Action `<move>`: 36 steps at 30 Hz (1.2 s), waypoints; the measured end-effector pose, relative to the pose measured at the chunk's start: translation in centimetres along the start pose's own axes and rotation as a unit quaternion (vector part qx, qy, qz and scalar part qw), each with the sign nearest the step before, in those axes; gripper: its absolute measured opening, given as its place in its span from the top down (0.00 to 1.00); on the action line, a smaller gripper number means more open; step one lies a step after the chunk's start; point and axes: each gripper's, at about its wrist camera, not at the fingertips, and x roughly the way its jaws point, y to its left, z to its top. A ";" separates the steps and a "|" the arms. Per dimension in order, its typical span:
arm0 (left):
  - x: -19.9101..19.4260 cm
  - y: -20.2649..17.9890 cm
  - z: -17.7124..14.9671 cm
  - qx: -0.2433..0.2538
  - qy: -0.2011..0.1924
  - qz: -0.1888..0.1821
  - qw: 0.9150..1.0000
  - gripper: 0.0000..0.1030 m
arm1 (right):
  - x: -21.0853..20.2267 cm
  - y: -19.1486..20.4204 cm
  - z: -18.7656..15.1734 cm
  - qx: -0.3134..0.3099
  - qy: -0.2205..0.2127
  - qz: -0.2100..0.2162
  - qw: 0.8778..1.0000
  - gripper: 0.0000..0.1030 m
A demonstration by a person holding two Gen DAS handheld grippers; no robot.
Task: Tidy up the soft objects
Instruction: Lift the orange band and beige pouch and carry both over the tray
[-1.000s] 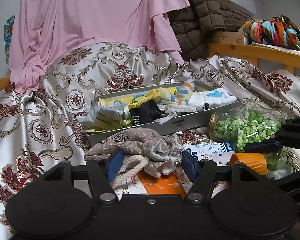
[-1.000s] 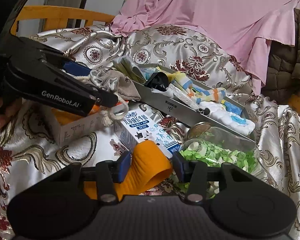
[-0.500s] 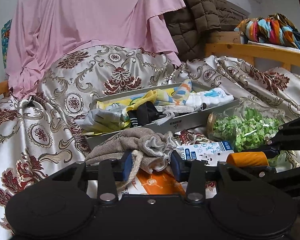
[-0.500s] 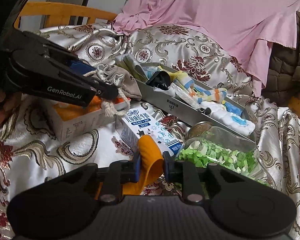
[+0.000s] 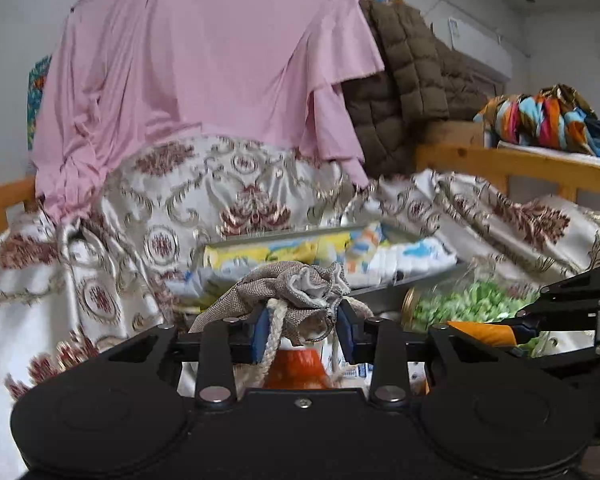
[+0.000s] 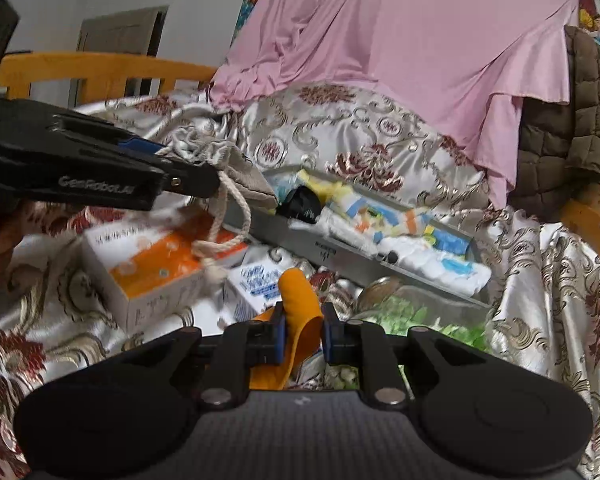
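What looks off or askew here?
The glass jar of green bits lies tipped on its side against the grey tray, lid on, nothing visibly spilled. The tray sits tilted on the rumpled bedspread.

My right gripper (image 6: 302, 338) clamped on orange soft piece (image 6: 300, 312), 2 blue pads pressing its sides. My left gripper (image 6: 204, 178) at upper left, pinching burlap drawstring pouch (image 6: 240, 176); cord (image 6: 232, 220) dangles over orange-white box (image 6: 156, 272). Grey tray (image 6: 340, 250) of folded cloths behind. Jar of green bits (image 6: 412, 312) beside tray.
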 end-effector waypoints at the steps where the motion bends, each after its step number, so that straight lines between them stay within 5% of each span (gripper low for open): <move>1: -0.5 -0.1 0.3 0.000 -0.005 0.001 1.000 0.64 | -0.3 -0.2 0.2 0.003 -0.006 -0.001 1.000 0.82; 12: -6.8 -1.9 2.2 -0.037 -0.043 0.026 0.998 0.64 | -3.3 -2.1 1.9 0.038 -0.060 -0.004 0.997 0.82; 19: -7.3 -4.1 5.1 -0.038 -0.072 0.029 0.996 0.64 | -3.5 -4.8 3.9 0.076 -0.084 0.011 0.994 0.82; 30: 4.2 -3.7 11.3 -0.048 -0.035 0.061 0.996 0.64 | 4.3 -14.4 8.0 0.195 -0.120 0.030 0.973 0.82; 36: 12.9 -1.9 12.2 -0.079 0.009 0.093 0.992 0.64 | 10.1 -17.8 7.8 0.255 -0.090 0.044 0.962 0.82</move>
